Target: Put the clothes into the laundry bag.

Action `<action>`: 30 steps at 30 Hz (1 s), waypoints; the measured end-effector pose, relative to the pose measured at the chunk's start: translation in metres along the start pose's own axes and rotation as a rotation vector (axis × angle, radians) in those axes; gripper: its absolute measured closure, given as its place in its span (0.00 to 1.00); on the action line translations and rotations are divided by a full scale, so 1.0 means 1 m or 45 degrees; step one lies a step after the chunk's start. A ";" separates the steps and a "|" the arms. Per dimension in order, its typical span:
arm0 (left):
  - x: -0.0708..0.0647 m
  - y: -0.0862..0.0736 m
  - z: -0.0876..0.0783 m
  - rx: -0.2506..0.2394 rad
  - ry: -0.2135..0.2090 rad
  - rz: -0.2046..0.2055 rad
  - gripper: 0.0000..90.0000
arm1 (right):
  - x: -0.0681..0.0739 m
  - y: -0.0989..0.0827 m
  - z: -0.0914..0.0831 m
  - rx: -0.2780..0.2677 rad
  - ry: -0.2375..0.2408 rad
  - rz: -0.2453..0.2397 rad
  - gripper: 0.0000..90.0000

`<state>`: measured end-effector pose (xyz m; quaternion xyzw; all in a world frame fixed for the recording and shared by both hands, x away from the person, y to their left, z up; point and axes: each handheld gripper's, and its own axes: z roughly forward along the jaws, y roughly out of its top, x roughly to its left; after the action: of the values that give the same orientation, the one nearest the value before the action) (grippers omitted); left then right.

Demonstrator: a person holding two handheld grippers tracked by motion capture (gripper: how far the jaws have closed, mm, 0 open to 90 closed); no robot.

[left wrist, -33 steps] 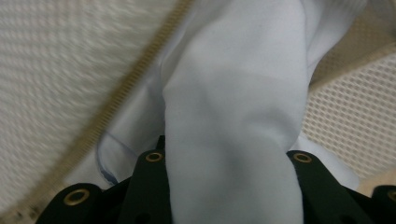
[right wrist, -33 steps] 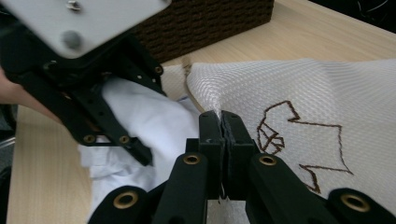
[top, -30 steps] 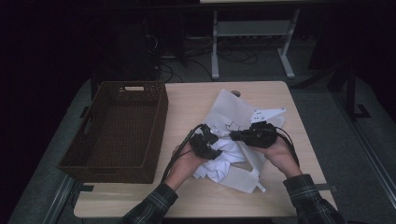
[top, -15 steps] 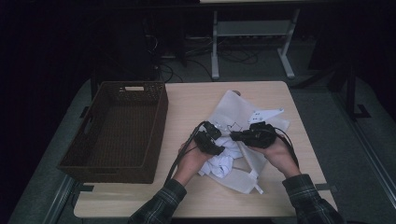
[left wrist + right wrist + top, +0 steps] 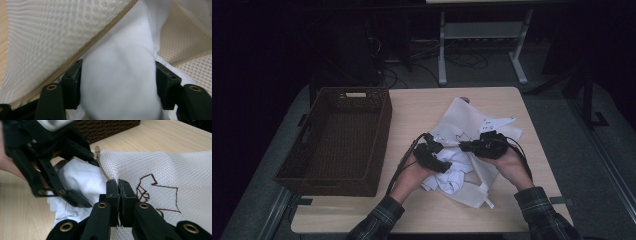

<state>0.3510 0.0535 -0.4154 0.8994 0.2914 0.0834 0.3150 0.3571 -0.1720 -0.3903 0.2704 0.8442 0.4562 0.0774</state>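
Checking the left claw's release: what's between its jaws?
A bunched white cloth fills the gap of the left claw in the left gripper view, the jaws having just opened.

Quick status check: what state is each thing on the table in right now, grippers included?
Mesh bag: zipper open, lying flat on the table, edge pinched.
White cloth: crumpled, partly inside the bag's mouth.
Basket: empty, upright.
Left gripper: jaws just been opening, cloth between them.
Right gripper: jaws shut on the mesh bag's edge.

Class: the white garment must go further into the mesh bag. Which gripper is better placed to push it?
Left. The left gripper straddles the white garment, jaws just opening. The right gripper is shut on the mesh bag edge.
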 end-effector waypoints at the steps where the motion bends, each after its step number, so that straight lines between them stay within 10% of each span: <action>1: 0.000 -0.001 -0.003 -0.009 0.000 -0.002 0.36 | 0.000 0.000 0.000 0.001 0.001 0.000 0.96; 19: -0.006 -0.045 -0.040 0.014 -0.046 -0.017 0.16 | 0.000 -0.001 0.004 0.025 0.005 -0.014 0.95; 30: -0.003 -0.062 -0.032 0.050 -0.029 -0.009 0.37 | 0.003 -0.007 0.004 0.034 0.009 0.010 0.79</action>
<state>0.3090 0.1078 -0.4281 0.9053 0.2925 0.0664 0.3009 0.3535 -0.1705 -0.3982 0.2732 0.8493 0.4464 0.0688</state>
